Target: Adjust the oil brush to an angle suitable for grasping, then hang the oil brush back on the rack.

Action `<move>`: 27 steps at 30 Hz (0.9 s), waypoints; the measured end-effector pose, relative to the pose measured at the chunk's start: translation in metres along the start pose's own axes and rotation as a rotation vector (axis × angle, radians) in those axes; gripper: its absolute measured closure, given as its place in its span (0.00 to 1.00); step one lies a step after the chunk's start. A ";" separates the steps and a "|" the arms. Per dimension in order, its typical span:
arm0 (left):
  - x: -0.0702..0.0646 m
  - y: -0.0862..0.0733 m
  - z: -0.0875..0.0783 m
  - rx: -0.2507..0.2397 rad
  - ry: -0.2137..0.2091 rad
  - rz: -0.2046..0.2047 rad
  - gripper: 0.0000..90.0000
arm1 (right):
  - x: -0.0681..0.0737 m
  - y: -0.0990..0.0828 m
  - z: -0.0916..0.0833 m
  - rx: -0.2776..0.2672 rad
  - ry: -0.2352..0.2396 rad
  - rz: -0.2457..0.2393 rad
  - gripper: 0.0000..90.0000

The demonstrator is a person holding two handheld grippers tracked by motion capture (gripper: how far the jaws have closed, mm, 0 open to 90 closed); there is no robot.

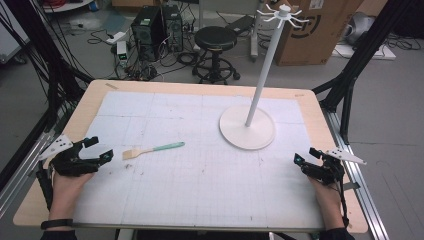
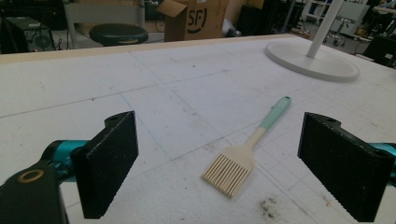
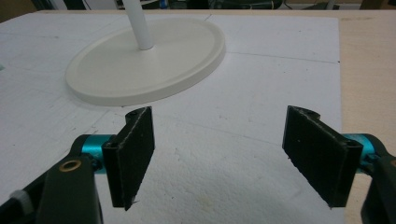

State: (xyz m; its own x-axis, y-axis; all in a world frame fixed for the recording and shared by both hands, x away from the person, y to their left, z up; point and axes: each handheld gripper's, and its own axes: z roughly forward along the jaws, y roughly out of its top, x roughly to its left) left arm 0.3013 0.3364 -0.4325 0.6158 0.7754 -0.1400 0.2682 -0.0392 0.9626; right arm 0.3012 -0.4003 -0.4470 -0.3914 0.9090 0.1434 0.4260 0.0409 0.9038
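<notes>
Setting: white gridded mat [image 1: 200, 150] over a wooden table [image 1: 320, 120]; stool, computer towers and cardboard box on the floor beyond.
Brush: a pastry brush [image 1: 151, 149] with pale bristles and a mint-green handle lies flat on the mat, left of centre. In the left gripper view the brush [image 2: 247, 151] sits just ahead of the jaws, bristles nearest the gripper, handle pointing away toward the stand.
Stand: white hanging stand [image 1: 265, 70] with a round base [image 1: 247, 132] and small hooks at its top, right of centre, well apart from the brush. Nothing hangs on the hooks.
Left gripper: left gripper [image 1: 95, 150] near the left table edge, just beside the bristle end, jaws spread wide, touching nothing; aimed at the brush.
Right gripper: right gripper [image 1: 306, 159] near the right edge, jaws apart and empty; in its own view the base [image 3: 144, 60] lies ahead, not touched.
Progress: judged at the very start. Brush not grasped, not lifted.
Left to do: probably close in on the brush, clamp the handle, carry it to the stand and hang it; whether the handle end has a hanging hole cannot be told.
Debris: dark specks on the mat near the bristles.
</notes>
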 end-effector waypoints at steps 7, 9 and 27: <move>-0.001 0.002 0.001 -0.017 -0.027 -0.027 0.15 | 0.000 0.000 0.000 0.001 -0.004 0.004 0.27; -0.002 0.004 0.000 -0.012 -0.024 -0.026 0.15 | 0.000 0.000 0.000 0.003 -0.005 -0.003 0.27; -0.024 0.026 0.041 0.044 -0.142 0.080 0.15 | 0.002 0.000 0.000 0.004 0.000 -0.027 0.27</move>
State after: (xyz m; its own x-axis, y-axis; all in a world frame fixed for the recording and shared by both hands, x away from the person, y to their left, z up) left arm 0.3236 0.2907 -0.4134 0.7337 0.6723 -0.0980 0.2443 -0.1265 0.9614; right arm 0.3004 -0.3981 -0.4469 -0.4027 0.9075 0.1194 0.4191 0.0669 0.9055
